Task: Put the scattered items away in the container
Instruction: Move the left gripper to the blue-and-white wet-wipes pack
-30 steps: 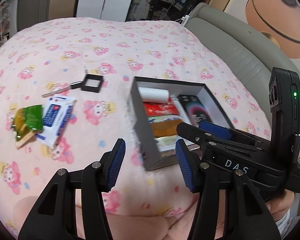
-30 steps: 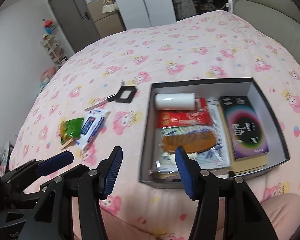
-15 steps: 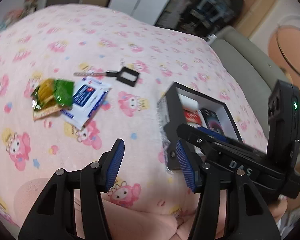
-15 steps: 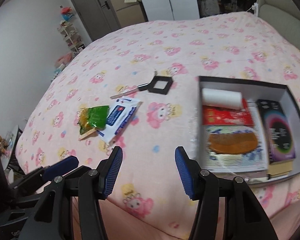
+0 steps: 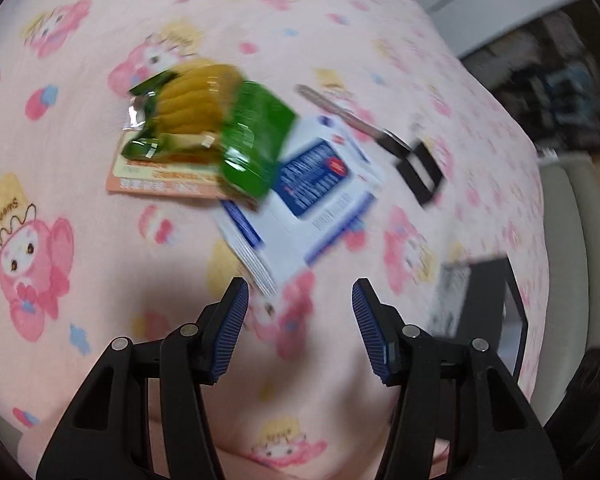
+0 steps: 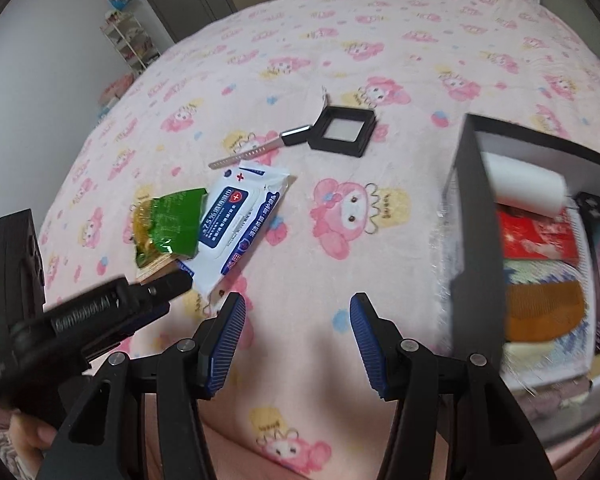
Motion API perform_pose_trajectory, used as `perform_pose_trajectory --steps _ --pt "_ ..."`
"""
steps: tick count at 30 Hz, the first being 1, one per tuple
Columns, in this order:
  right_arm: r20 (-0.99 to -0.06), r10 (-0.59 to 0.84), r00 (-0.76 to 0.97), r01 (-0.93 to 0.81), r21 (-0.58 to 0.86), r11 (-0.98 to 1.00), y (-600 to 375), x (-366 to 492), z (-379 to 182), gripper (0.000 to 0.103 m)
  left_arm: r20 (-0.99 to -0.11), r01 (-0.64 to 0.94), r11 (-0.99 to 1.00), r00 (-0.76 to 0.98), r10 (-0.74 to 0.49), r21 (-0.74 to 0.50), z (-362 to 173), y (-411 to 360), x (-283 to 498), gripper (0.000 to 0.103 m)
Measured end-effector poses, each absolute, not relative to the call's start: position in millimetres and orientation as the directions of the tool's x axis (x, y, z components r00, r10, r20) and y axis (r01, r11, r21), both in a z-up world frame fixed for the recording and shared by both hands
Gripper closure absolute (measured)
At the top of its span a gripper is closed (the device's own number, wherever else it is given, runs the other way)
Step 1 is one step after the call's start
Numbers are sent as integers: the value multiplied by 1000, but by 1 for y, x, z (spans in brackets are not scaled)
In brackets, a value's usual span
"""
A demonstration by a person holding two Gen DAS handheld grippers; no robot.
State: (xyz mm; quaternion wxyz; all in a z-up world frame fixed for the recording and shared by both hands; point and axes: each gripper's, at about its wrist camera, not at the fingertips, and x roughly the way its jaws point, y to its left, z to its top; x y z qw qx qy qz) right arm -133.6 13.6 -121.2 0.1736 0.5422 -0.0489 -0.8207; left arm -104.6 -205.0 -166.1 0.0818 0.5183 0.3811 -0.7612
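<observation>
On the pink bedspread lie a green snack packet [image 5: 216, 136] [image 6: 168, 224], a white and blue wet-wipe pack [image 5: 304, 196] [image 6: 240, 212] partly under it, a metal nail file [image 6: 252, 154] and a black square case [image 6: 344, 130]. The black box [image 6: 472, 216] at the right holds a white roll [image 6: 520, 186], a comb [image 6: 540, 314] and packets. My left gripper [image 5: 300, 320] is open and empty, just short of the wipe pack's near corner. My right gripper [image 6: 296, 332] is open and empty over bare bedspread left of the box. The left gripper also shows in the right wrist view [image 6: 152, 292].
The box's corner [image 5: 480, 296] shows at the right in the left wrist view. A grey headboard [image 5: 572, 240] runs along the right. A door and a shelf rack [image 6: 128, 40] stand beyond the bed's far edge.
Both grippers have swung left, away from the box. The left gripper has dropped close to the wipe pack and snack packet. Both stay open.
</observation>
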Motion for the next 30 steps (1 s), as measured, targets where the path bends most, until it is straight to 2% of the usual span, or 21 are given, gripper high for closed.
perform_pose_trajectory --steps 7,19,27,29,30 --pt "-906 -324 -271 255 257 -932 -19 -159 -162 52 -824 548 -621 -445 351 -560 -194 -216 -107 48" --pt "-921 -329 -209 259 272 -927 -61 -204 -204 52 -832 624 -549 -406 379 -555 -221 -234 -123 48" --pt "-921 -329 -211 325 251 -912 -73 -208 -209 52 -825 634 -528 -415 384 -565 -225 -237 -120 58" --pt "-914 -347 -210 338 265 -903 -72 -207 -208 62 -830 632 -538 -410 379 -558 -226 -236 -122 59" --pt "-910 -360 -204 343 278 -898 -72 -207 -208 66 -833 631 -544 -408 374 -553 -226 -236 -122 64"
